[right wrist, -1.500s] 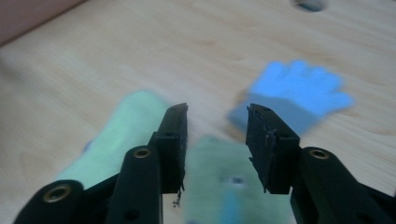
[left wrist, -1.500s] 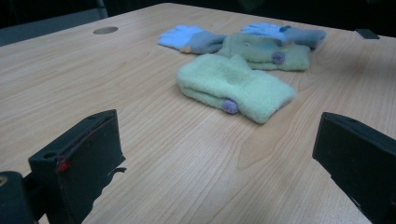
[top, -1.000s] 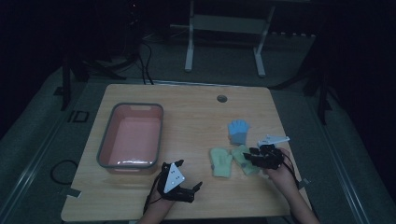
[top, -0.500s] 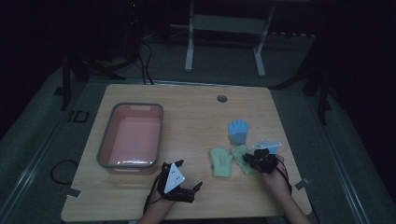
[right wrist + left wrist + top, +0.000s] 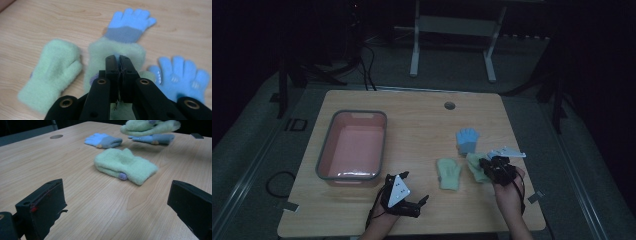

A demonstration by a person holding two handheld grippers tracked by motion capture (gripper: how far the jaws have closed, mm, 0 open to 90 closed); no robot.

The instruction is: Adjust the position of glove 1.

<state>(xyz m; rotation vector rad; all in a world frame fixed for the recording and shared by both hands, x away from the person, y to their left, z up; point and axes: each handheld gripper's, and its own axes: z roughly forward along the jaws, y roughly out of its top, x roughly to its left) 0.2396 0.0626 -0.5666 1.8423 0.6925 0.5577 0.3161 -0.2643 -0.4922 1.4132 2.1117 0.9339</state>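
Two pale green mittens and two blue gloves are at the table's right. One green mitten [image 5: 449,173] [image 5: 125,166] [image 5: 53,72] lies flat. My right gripper [image 5: 486,165] [image 5: 119,60] is shut on the other green mitten [image 5: 474,167] [image 5: 130,51] and holds it just above the table; in the left gripper view this held mitten [image 5: 150,126] hangs in the air. One blue glove [image 5: 467,140] [image 5: 130,25] lies beyond it. The other blue glove [image 5: 155,138] [image 5: 181,75] lies under and beside the held mitten. My left gripper [image 5: 419,202] [image 5: 117,205] rests open near the front edge, holding nothing.
A pink tub [image 5: 324,155] with a grey rim stands on the left half of the wooden table [image 5: 422,125]. A round cable hole [image 5: 449,105] is near the far edge. Dark floor and a white metal stand [image 5: 452,30] lie beyond the table.
The right gripper has shifted slightly toward the mittens and lifted a little with the green mitten pinched in its jaws. The left gripper has stayed put.
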